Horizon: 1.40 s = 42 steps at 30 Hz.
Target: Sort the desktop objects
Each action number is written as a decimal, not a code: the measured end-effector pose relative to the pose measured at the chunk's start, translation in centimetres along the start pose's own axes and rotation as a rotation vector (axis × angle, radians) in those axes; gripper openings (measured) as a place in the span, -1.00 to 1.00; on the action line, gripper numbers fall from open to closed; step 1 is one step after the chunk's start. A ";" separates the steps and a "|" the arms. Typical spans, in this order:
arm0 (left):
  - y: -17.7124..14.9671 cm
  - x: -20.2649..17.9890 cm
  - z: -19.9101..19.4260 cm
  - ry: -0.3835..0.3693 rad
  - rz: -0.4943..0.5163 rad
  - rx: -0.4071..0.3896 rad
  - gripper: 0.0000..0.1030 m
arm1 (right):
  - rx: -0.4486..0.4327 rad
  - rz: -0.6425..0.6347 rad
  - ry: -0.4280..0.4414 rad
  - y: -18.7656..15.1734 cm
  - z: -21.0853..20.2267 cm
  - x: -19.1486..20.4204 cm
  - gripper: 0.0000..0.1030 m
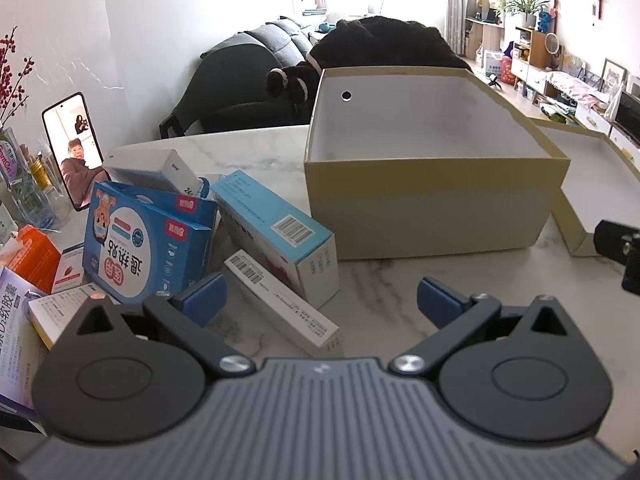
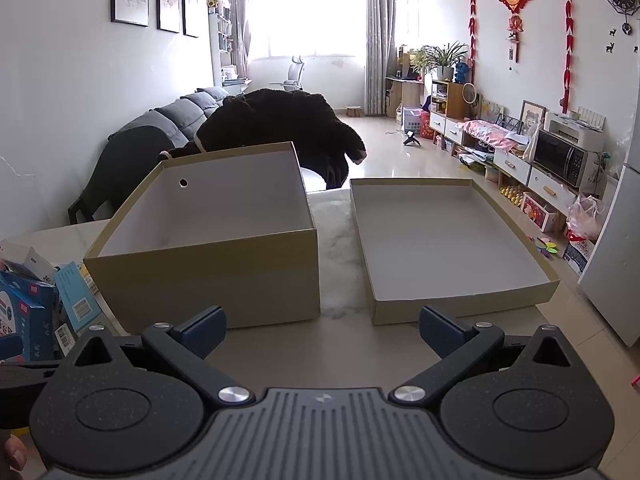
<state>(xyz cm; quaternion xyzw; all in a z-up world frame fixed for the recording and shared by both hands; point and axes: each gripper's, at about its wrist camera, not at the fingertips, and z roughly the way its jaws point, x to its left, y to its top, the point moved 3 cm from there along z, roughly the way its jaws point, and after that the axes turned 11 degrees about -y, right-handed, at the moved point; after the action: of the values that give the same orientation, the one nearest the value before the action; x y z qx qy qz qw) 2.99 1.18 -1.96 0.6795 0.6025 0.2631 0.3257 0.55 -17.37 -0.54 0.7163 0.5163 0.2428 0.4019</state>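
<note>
An open tan cardboard box (image 1: 432, 208) (image 2: 208, 276) with a white inside stands on the marble table; nothing shows in it. Its lid (image 2: 452, 248) lies upturned to its right. Left of the box lies a heap of medicine cartons: a dark blue one with a cartoon face (image 1: 144, 240), a light blue one with a barcode (image 1: 280, 232), a long white one (image 1: 280, 300) and a white one behind (image 1: 156, 168). My left gripper (image 1: 320, 300) is open just in front of the long white carton. My right gripper (image 2: 322, 326) is open in front of the gap between box and lid.
A phone (image 1: 74, 152) leans upright at the far left beside a glass vase (image 1: 20, 184). An orange carton (image 1: 36, 256) and a purple-white carton (image 1: 16, 340) lie at the left edge. A chair draped with a dark coat (image 2: 280, 128) stands behind the table.
</note>
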 end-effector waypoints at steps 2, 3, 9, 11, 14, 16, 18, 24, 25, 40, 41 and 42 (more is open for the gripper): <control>0.0 0.1 0.0 0.001 -0.001 -0.002 1.00 | -0.001 -0.004 -0.004 0.0 0.0 0.1 0.99; 0.0 0.1 -0.1 0.002 -0.002 -0.003 1.00 | -0.001 -0.006 -0.008 0.0 0.0 0.1 0.99; 0.1 0.3 -0.1 0.003 -0.001 -0.006 1.00 | -0.001 -0.012 -0.016 0.0 0.1 0.3 0.99; 0.2 0.3 -0.1 0.004 -0.001 -0.007 1.00 | -0.001 -0.014 -0.015 0.0 0.1 0.3 0.99; 0.2 0.3 -0.2 0.005 0.000 -0.010 1.00 | -0.003 -0.019 -0.013 0.0 0.0 0.4 0.99; 0.2 0.4 -0.2 0.006 0.000 -0.012 1.00 | -0.004 -0.022 -0.009 0.1 -0.1 0.5 0.99; 0.3 0.4 -0.3 0.007 0.001 -0.013 1.00 | -0.004 -0.024 -0.008 0.1 -0.1 0.5 0.99; 0.4 0.4 -0.3 0.009 0.002 -0.018 1.00 | -0.010 -0.028 -0.002 0.2 -0.3 0.5 0.99; 0.4 0.4 -0.4 0.009 0.002 -0.018 1.00 | -0.009 -0.029 -0.002 0.2 -0.4 0.6 0.99; 0.3 1.1 -0.5 0.027 -0.014 -0.020 1.00 | -0.002 -0.049 0.018 0.3 -0.2 1.2 0.99; 0.3 1.3 -0.5 0.029 -0.017 -0.021 1.00 | -0.002 -0.051 0.020 0.3 -0.2 1.3 0.99; 0.3 1.4 -0.6 0.030 -0.020 -0.021 1.00 | -0.002 -0.054 0.022 0.3 -0.3 1.5 0.99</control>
<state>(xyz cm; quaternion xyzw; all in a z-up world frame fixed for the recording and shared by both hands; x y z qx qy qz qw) 2.94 2.64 -1.43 0.6659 0.6112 0.2765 0.3264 1.05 -15.95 -0.24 0.6990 0.5395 0.2401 0.4034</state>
